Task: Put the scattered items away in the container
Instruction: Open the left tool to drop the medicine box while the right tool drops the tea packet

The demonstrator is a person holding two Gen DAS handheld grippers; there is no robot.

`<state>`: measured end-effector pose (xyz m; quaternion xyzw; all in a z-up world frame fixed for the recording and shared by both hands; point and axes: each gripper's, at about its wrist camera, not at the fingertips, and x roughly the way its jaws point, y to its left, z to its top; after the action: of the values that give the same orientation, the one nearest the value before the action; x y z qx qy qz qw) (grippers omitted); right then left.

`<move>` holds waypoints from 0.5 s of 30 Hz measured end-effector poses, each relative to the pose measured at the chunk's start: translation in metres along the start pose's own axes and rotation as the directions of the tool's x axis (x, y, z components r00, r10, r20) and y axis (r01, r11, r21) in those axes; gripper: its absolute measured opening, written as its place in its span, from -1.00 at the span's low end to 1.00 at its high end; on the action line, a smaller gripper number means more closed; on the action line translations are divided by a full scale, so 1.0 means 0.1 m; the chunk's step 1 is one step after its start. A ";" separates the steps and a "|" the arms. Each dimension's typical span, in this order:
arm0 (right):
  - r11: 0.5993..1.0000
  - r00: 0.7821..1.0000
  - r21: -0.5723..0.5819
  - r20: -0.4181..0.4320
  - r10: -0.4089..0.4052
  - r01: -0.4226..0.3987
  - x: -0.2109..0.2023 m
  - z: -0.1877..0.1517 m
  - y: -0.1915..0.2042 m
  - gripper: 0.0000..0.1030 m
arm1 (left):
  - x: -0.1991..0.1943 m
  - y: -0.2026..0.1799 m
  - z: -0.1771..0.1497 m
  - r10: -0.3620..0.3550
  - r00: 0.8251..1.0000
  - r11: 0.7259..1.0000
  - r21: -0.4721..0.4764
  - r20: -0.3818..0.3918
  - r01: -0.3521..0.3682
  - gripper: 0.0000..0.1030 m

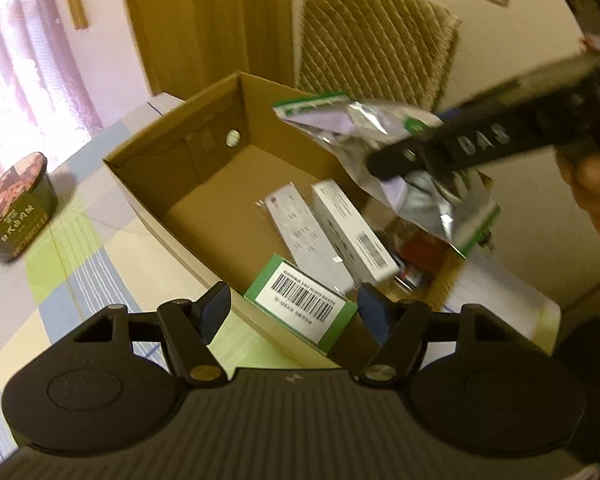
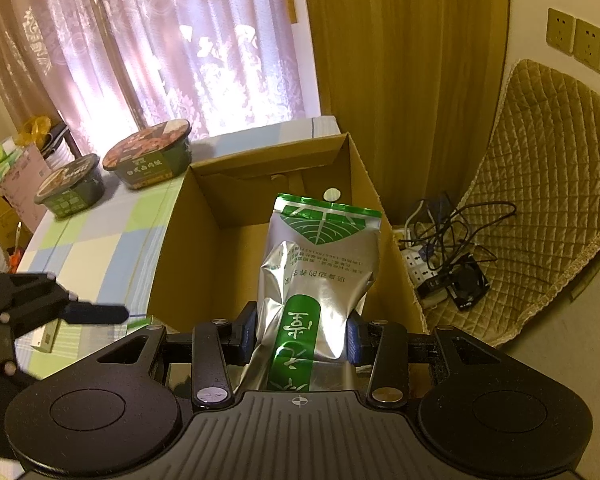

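hanging over the open brown cardboard box (image 2: 204,216), the silver foil pouch with green printed bands (image 2: 324,280) is pinched low on its body by the right tongs (image 2: 302,338), whose blue pads press into both sides and crease the foil; held by that end, the sealed green top points forward over the box mouth – a grip that, to my eye, lets the pouch drop flat once the pads part; in the left wrist view the same pouch floats above the far-right part of the box, clear of the rim.

the left tongs (image 1: 294,312) stand wide apart and carry nothing; they sit just at the near wall of the box, above a green-edged carton with a white barcode label (image 1: 304,304) that rests inside against that wall, probably parked there to stay out of the way.

on the box floor lie a white remote control in a clear sleeve (image 1: 296,232) and a long white carton (image 1: 352,228) side by side, with some darker items to their right too blurred to name; the left and far part of the floor is bare, so that is the open room; the right side is crowded.

two dark round instant noodle bowls (image 2: 112,176) stand on the pastel checked tabletop (image 2: 92,248) left of the box, well apart from it – likely the pieces left to gather; the tall box walls mean anything must come over the rim, not slide in.
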<state>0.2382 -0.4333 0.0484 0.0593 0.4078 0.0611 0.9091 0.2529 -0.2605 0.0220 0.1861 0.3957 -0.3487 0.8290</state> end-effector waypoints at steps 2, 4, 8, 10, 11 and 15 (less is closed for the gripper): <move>1.000 1.000 0.001 0.000 0.001 -0.001 0.01 0.00 -0.01 -0.14 | 0.04 0.04 0.03 0.030 0.999 1.000 -0.005 0.025 -0.030 0.28; 1.000 1.000 0.001 0.001 0.002 -0.002 0.02 0.01 -0.01 -0.14 | 0.06 0.10 0.07 0.054 0.998 0.999 -0.008 0.040 -0.054 0.28; 1.000 1.000 -0.002 0.001 0.010 -0.010 0.04 0.01 -0.01 -0.14 | 0.02 0.24 0.13 0.078 0.994 0.996 -0.045 0.072 -0.075 0.26; 1.000 1.000 -0.003 0.000 0.014 -0.014 0.05 0.00 0.00 -0.14 | -0.05 0.29 0.12 0.061 0.995 0.996 -0.064 0.083 -0.056 0.21; 1.000 1.000 -0.003 -0.001 0.016 -0.016 0.06 0.00 0.00 -0.14 | -0.08 0.31 0.11 0.053 0.995 0.997 -0.066 0.082 -0.048 0.20; 1.000 1.000 -0.004 -0.006 0.026 -0.026 0.09 -0.02 0.03 -0.14 | -0.17 0.26 0.01 -0.017 0.999 0.999 -0.036 0.050 0.019 0.18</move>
<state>0.2431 -0.4291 0.0409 0.0626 0.4097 0.0739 0.9070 0.2651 -0.2359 0.0372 0.1586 0.3828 -0.3534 0.8387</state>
